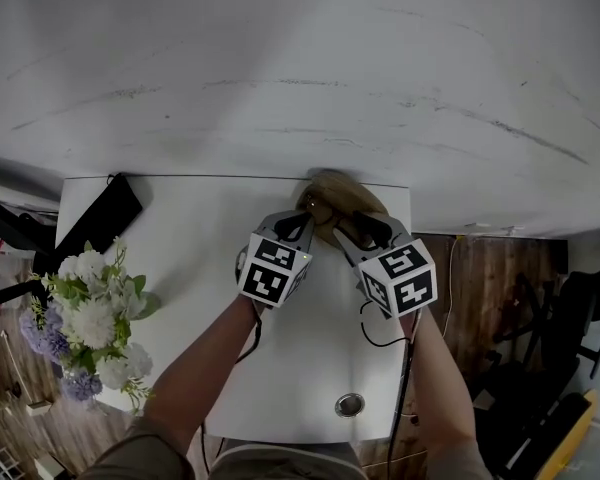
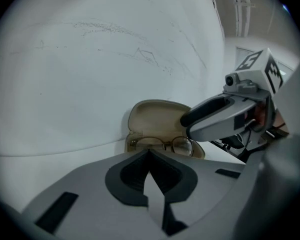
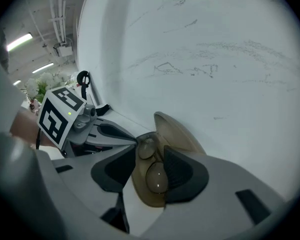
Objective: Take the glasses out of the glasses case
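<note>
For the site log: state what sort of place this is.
Probably an office or workroom: a white desk against a scuffed white wall, bare ceiling pipes with strip lights, and a flower bouquet at the desk's edge.

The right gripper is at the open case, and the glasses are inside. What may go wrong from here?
1. The right gripper has its open jaws astride one end of the case, with a lens of the glasses between them. Closing here may pinch the lens or the case wall, not the frame.
2. The left gripper is shut and holds nothing, so the case may slide or lift with the glasses.
3. Both grippers crowd the case and may bump.
</note>
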A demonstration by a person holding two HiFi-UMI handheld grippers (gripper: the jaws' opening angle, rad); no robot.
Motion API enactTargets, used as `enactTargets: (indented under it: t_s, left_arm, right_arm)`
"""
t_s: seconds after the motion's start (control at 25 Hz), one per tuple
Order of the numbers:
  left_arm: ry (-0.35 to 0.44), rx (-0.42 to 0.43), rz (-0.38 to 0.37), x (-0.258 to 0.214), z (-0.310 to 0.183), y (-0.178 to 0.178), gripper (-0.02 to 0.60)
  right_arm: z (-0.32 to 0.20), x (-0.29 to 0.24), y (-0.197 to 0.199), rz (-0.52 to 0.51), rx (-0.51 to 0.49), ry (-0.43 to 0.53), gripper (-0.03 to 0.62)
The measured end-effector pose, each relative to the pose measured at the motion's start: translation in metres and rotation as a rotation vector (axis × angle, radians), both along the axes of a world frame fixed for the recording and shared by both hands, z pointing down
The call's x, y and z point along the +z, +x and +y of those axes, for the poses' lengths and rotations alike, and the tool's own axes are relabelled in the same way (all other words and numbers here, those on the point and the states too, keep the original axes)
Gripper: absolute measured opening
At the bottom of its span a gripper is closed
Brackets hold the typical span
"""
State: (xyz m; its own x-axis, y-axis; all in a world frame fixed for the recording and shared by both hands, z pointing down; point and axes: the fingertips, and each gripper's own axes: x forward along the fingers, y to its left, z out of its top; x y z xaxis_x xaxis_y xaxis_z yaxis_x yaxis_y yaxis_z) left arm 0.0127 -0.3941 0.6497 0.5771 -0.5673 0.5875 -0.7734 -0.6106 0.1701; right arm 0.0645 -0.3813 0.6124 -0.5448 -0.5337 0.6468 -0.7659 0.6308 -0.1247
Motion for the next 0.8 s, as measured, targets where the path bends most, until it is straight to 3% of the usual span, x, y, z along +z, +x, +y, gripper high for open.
enactTargets:
  t_s: [0.36,0.8]
  left_arm:
    - [-0.002,0.049,0.013,0.002,0.0,0.002,0.015]
    - [0.024,0.073,0.008,0.002,0.0,0.004,0.015]
  right_arm:
    - [-0.016,0.023,-0.015,0.162,-0.203,-0.044,0.178]
    - [-0.006,0.054,-0.023,0.253,-0.277,-0.088,0.144]
